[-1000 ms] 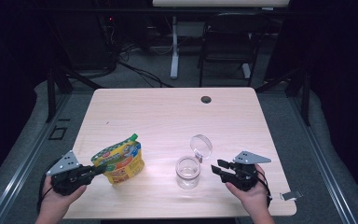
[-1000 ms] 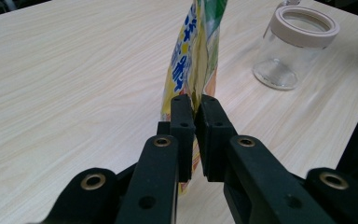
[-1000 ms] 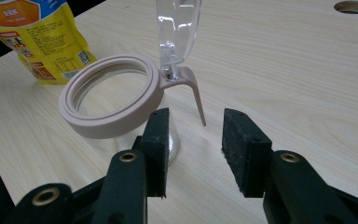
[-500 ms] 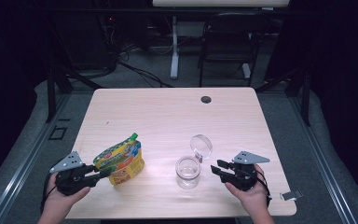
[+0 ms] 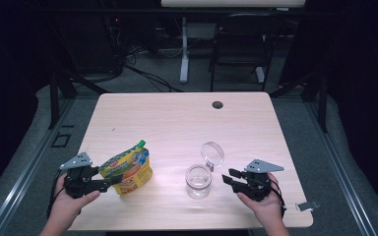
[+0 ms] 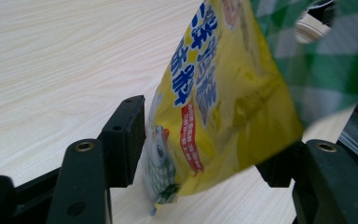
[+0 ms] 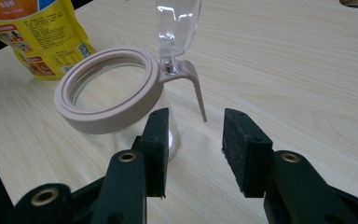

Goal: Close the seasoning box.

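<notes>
Your left gripper point(image 5: 109, 181) has its jaws spread on either side of the yellow pouch point(image 5: 127, 170); in the left gripper view the pouch point(image 6: 214, 107) stands between them, the left jaw just at its side, the right jaw near but whether it touches you cannot tell. The pouch stands upright near the table's front left, green cap point(image 5: 140, 144) up.

Your right gripper point(image 5: 231, 179) is released too, jaws apart and holding nothing, just beside the glass jar point(image 5: 198, 181). In the right gripper view the jar point(image 7: 116, 100) sits ahead and to the left of the jaws, its beige rim point(image 7: 106, 120) open and the clear lid point(image 7: 177, 23) hinged upward.

Pouch and jar stand well apart, with bare wood between them and the whole far half of the table point(image 5: 177, 118) free up to the round grommet hole point(image 5: 217, 104). Beyond lie grey floor, cables and a chair point(image 5: 238, 44).

Since half a second ago, your left gripper has closed in on the pouch; your right has stayed put.
</notes>
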